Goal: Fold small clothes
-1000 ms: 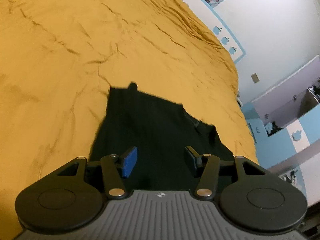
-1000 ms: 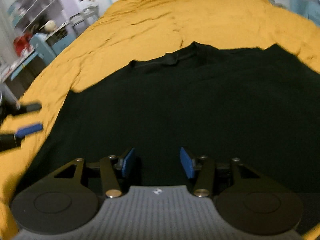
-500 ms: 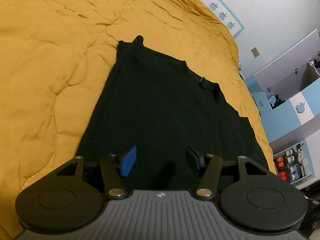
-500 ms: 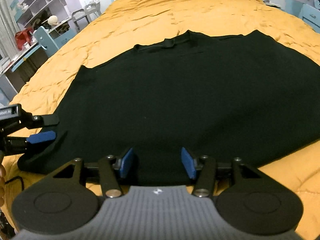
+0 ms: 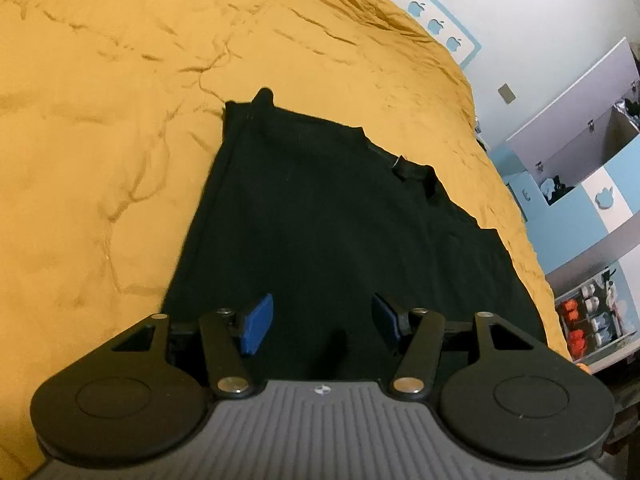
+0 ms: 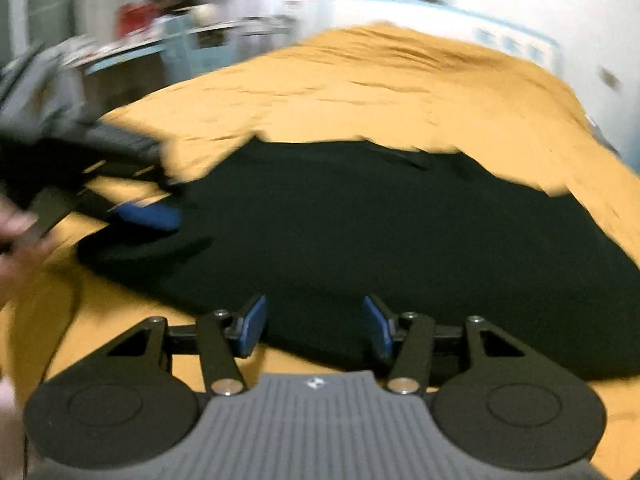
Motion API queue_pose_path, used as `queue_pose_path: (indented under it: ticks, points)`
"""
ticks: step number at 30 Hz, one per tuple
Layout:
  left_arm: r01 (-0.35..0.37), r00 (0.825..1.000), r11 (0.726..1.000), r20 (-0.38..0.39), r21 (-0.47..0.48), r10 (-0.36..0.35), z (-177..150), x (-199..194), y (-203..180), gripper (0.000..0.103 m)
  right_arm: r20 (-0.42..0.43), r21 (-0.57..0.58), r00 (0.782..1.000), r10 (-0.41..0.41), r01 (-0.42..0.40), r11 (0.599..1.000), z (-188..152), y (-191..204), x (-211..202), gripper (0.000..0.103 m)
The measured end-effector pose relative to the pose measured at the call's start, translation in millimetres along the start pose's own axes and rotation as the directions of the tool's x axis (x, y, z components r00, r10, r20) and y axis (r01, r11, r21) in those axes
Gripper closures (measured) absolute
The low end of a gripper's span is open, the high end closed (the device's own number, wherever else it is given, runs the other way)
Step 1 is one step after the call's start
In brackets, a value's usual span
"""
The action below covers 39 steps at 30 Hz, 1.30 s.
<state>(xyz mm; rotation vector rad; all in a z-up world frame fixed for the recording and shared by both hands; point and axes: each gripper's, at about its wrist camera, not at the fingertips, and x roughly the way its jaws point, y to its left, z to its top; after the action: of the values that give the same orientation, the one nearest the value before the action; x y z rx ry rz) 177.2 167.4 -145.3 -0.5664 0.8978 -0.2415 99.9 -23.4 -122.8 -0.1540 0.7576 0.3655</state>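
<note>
A black T-shirt lies spread flat on the mustard-yellow bed cover, its collar toward the far side. My left gripper is open and empty, hovering over the shirt's near left part. In the right wrist view the same shirt fills the middle, blurred by motion. My right gripper is open and empty just above the shirt's near hem. The left gripper also shows in the right wrist view, over the shirt's left edge.
The bed cover stretches far beyond the shirt on all sides. A white and blue wall with shelves stands right of the bed. Blurred shelving and furniture stand beyond the bed's left side.
Both grippers stayed open. The left camera pulled back and tilted up slightly, so the shirt sits lower in view. The right gripper swung quickly and drew back toward the near hem.
</note>
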Motion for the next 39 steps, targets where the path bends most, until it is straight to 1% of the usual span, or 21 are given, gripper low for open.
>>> queue_pose_path:
  ticks: [2, 3, 4, 5, 6, 9, 12, 15, 18, 21, 24, 26, 28, 29, 33, 35, 37, 38, 39]
  points:
    - [0.009, 1.000, 1.000, 0.000, 0.019, -0.009, 6.6, -8.2, 2.0, 0.036, -0.004, -0.056, 0.999, 0.039, -0.039, 0.998, 3.7, 16.3, 4.6, 0.053]
    - [0.001, 1.000, 0.999, 0.013, 0.036, -0.001, 10.1, -14.8, 3.8, 0.036, -0.003, -0.083, 0.999, 0.050, -0.051, 0.995, 5.2, 23.1, 7.5, 0.053]
    - [-0.019, 0.999, 0.998, 0.029, 0.058, 0.017, 14.0, -22.0, 5.5, 0.036, -0.001, -0.112, 0.999, 0.055, -0.054, 0.992, 7.0, 30.6, 10.7, 0.050]
    - [-0.042, 0.998, 0.996, 0.041, 0.076, 0.039, 18.6, -29.2, 8.4, 0.036, 0.007, -0.139, 0.998, 0.056, -0.055, 0.989, 8.6, 37.7, 13.7, 0.042]
    - [-0.060, 0.997, 0.994, 0.047, 0.087, 0.056, 23.5, -36.5, 13.0, 0.036, 0.015, -0.170, 0.998, 0.065, -0.062, 0.983, 9.7, 45.0, 16.3, 0.039]
    - [-0.101, 0.993, 0.991, 0.069, 0.091, 0.095, 36.7, -54.9, 30.3, 0.036, 0.025, -0.274, 0.996, 0.084, -0.074, 0.959, 12.0, 69.5, 25.3, 0.039]
    - [-0.136, 0.989, 0.988, 0.075, 0.077, 0.130, 48.2, -64.4, 47.7, 0.036, 0.029, -0.381, 0.996, 0.089, -0.071, 0.922, 10.5, 95.2, 36.7, 0.039]
    - [-0.127, 0.990, 0.991, 0.074, 0.049, 0.123, 57.2, -66.0, 62.8, 0.036, 0.055, -0.459, 0.996, 0.072, -0.039, 0.887, 11.2, 116.6, 49.5, 0.039]
    - [-0.101, 0.993, 0.995, 0.062, 0.008, 0.100, 63.4, -59.5, 75.8, 0.036, 0.062, -0.460, 0.995, 0.079, -0.042, 0.887, 18.7, 126.0, 62.0, 0.039]
    - [-0.083, 0.996, 0.996, 0.042, -0.023, 0.084, 66.5, -47.4, 83.2, 0.036, 0.046, -0.430, 0.996, 0.073, -0.047, 0.902, 27.8, 133.0, 76.3, 0.039]
    - [-0.060, 0.998, 0.998, 0.020, -0.026, 0.060, 74.5, -31.0, 86.1, 0.036, 0.027, -0.394, 0.997, 0.066, -0.050, 0.918, 37.1, 135.1, 91.1, 0.039]
    - [-0.006, 1.000, 0.997, 0.007, -0.073, 0.007, 85.0, -16.5, 91.8, 0.036, 0.025, -0.370, 0.997, 0.069, -0.055, 0.927, 40.2, 134.3, 96.0, 0.039]
    - [0.036, 0.999, 0.992, -0.009, -0.123, -0.037, 95.9, -0.6, 98.0, 0.036, 0.020, -0.354, 0.997, 0.068, -0.057, 0.934, 38.8, 136.8, 97.2, 0.039]
    - [0.045, 0.999, 0.989, -0.018, -0.144, -0.048, 101.6, 8.2, 100.0, 0.036, 0.019, -0.349, 0.997, 0.071, -0.060, 0.935, 38.3, 136.5, 97.1, 0.039]
    - [0.036, 0.997, 0.986, -0.061, -0.163, -0.046, 117.4, 42.9, 99.8, 0.036, 0.020, -0.336, 0.997, 0.077, -0.066, 0.939, 37.6, 135.4, 97.8, 0.039]
    - [0.075, 0.992, 0.974, -0.086, -0.212, -0.095, 120.4, 60.2, 103.7, 0.036, 0.021, -0.330, 0.997, 0.081, -0.070, 0.942, 37.6, 134.7, 98.8, 0.039]
    - [0.146, 0.978, 0.944, -0.104, -0.296, -0.183, 122.5, 78.2, 111.9, 0.036, 0.019, -0.320, 0.996, 0.089, -0.079, 0.944, 36.8, 133.2, 98.4, 0.039]
    - [0.164, 0.973, 0.927, -0.101, -0.337, -0.208, 122.7, 85.4, 115.8, 0.036, 0.017, -0.314, 0.995, 0.094, -0.084, 0.946, 37.0, 132.1, 99.3, 0.039]
    - [0.169, 0.971, 0.917, -0.099, -0.363, -0.218, 123.2, 92.5, 118.4, 0.036, 0.014, -0.308, 0.995, 0.100, -0.091, 0.947, 37.3, 131.1, 99.9, 0.039]
